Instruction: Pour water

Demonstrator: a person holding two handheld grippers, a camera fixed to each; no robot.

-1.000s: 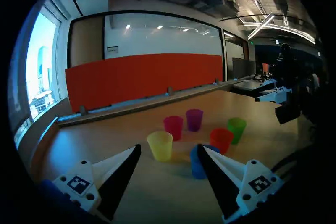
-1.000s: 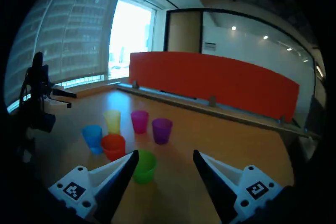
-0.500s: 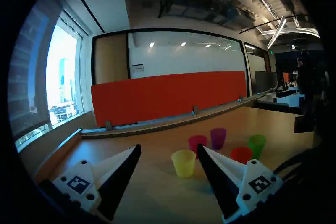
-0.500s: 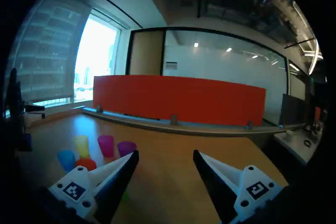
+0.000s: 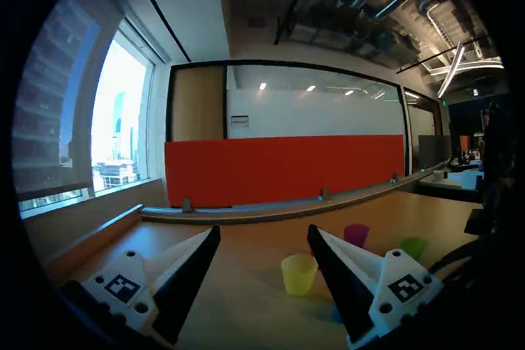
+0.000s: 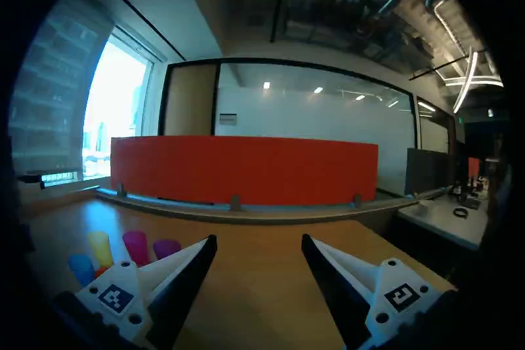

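Observation:
Several coloured plastic cups stand on a wooden table [image 5: 249, 264]. In the left gripper view I see a yellow cup [image 5: 298, 274], a purple cup [image 5: 356, 235] and a green cup [image 5: 413, 247] past my open left gripper [image 5: 262, 245], which hovers low over the table with nothing between its fingers. In the right gripper view, a blue cup [image 6: 81, 268], a yellow cup [image 6: 100, 247], a pink cup [image 6: 136, 246] and a purple cup [image 6: 167, 248] sit at the lower left, beside my open, empty right gripper [image 6: 258, 251].
An orange partition [image 5: 282, 169] runs along the table's far edge, with a glass wall behind. A bright window [image 5: 118, 140] is on the left. Desks with equipment [image 6: 453, 215] stand to the right. The table [image 6: 262, 271] stretches bare ahead of the right gripper.
Both grippers have tilted up and dropped lower toward the table. The cups slid down and partly out of each view, and more ceiling shows. Both stay open.

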